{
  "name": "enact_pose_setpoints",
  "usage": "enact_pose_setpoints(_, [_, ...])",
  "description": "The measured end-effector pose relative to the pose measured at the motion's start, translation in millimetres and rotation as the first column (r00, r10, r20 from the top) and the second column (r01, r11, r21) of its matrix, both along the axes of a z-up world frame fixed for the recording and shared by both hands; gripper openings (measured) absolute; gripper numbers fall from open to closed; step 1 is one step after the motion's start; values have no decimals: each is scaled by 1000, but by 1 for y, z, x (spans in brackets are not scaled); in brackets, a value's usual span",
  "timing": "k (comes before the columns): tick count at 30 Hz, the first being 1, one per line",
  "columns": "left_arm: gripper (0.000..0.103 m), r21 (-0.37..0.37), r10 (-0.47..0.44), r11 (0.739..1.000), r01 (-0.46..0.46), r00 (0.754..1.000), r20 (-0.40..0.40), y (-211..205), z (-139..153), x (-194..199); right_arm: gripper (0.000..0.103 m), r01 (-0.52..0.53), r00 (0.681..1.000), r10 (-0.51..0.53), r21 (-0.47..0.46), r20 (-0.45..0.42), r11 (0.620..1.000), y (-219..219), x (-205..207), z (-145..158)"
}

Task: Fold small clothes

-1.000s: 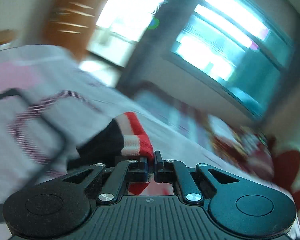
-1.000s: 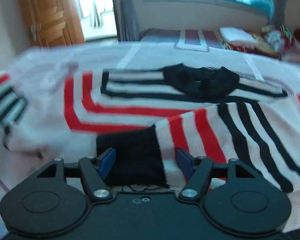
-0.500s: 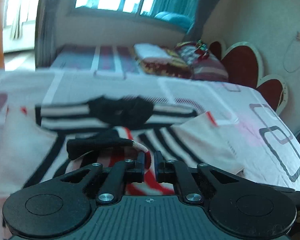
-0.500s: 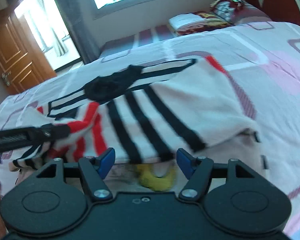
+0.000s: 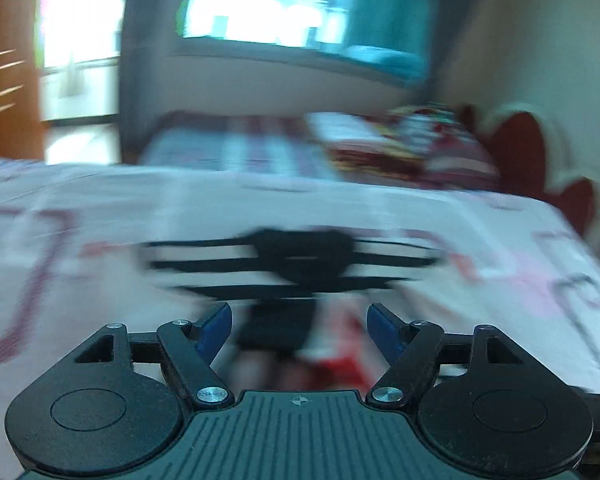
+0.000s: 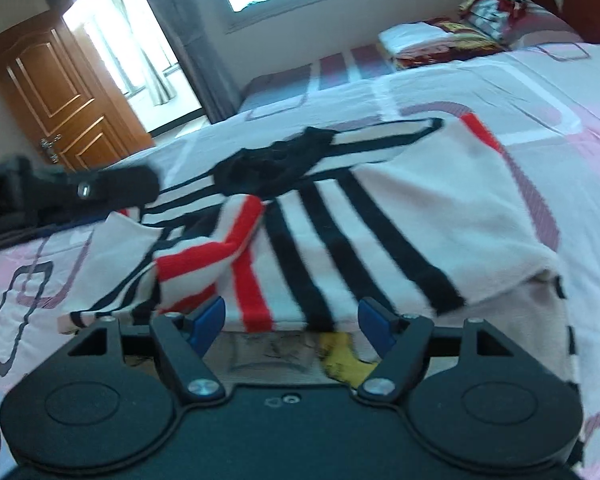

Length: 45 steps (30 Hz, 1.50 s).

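Change since earlier frame: left gripper [image 5: 299, 322], formerly pinched on a red-striped sleeve, has just been opening; sleeve now dropped across the garment. Right gripper [image 6: 290, 320] jaws have also opened a little further.
Near: both claws spread wide, pads touching no cloth.
Middle: striped sweater [image 6: 340, 216] lying on the bedsheet [image 6: 540, 92], both sleeves laid inward, black collar [image 6: 272, 164] at far edge.
Far: window, wooden door [image 6: 56, 92].
Step, judged: sleeve fold finished. Next calls for gripping the hem nearest and carrying it toward the collar.
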<state>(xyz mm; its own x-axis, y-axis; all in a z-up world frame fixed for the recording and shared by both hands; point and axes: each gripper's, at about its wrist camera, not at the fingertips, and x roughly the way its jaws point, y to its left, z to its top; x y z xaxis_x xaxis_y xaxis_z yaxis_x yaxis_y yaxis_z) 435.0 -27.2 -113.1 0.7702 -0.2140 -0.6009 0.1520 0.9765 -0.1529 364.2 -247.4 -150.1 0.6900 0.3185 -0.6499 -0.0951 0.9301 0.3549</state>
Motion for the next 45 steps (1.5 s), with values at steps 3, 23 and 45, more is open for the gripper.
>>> enact_pose_setpoints(3, [74,29,169,985,-168,985,-39,52,-11,1,72,-48,999,49,-51,22,998,24,5,3])
enact_pose_setpoints(23, [74,-11,201,978,-210,948,-248,99,-92,15,21,123,992,-124,-7,-24,992,8,20,-10])
enact_pose_setpoints(45, [74,-71,238,962,-264,937,-256,104,-92,61,7,192,966,-185,-22,180,981,-21,20,17])
